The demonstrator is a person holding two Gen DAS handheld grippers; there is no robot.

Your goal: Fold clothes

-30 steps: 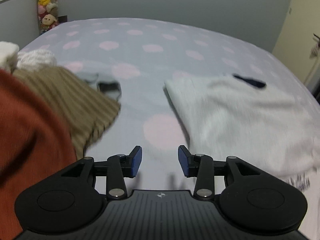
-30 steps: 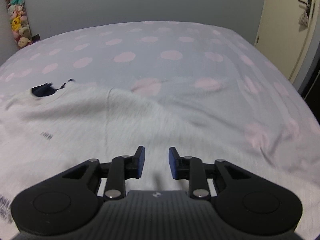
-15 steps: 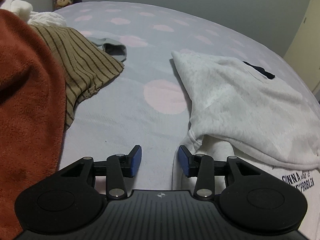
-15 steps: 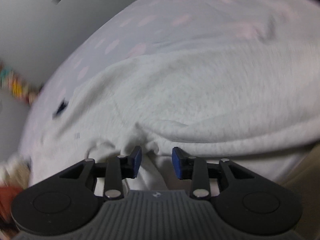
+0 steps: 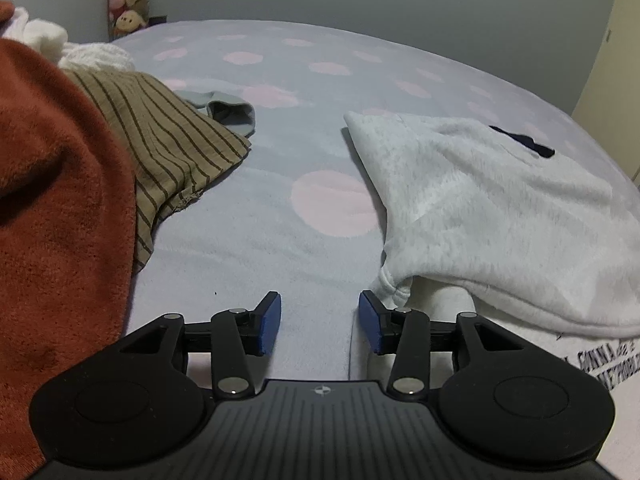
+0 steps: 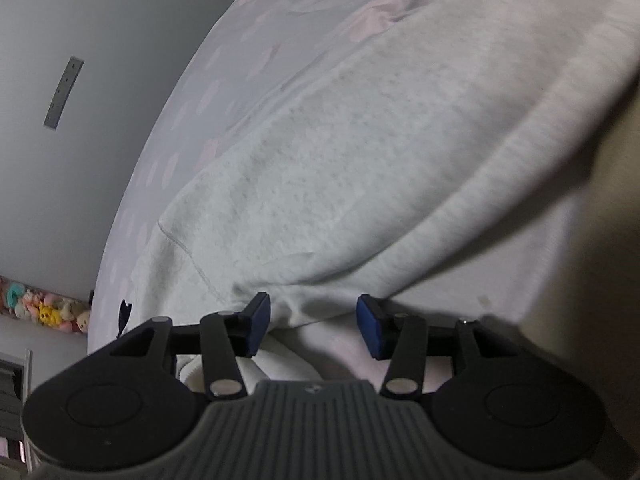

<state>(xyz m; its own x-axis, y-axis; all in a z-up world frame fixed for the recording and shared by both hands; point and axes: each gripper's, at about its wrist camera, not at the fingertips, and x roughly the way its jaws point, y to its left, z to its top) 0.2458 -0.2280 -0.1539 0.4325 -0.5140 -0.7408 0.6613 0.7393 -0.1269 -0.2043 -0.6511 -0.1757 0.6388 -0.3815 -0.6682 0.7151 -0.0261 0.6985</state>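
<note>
One white sweatshirt (image 5: 500, 200) at three o'clock; four other garments piled at nine o'clock: rust (image 5: 60, 200), striped (image 5: 168, 148), grey (image 5: 232, 114), white knit (image 5: 96, 56).

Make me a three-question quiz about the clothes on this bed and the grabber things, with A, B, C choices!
1. Where does the white sweatshirt lie from the striped tan garment?
A. to its right
B. on top of it
C. under it

2. What colour are the spots on the bedspread?
A. green
B. pink
C. black

3. How are the left hand-held gripper and right hand-held gripper?
A. both shut on cloth
B. one open, one shut
C. both open

Answers: 1 A, bare bedspread separates them; 2 B, pale pink dots cover it; 3 C, each shows a wide gap between blue pads.
</note>
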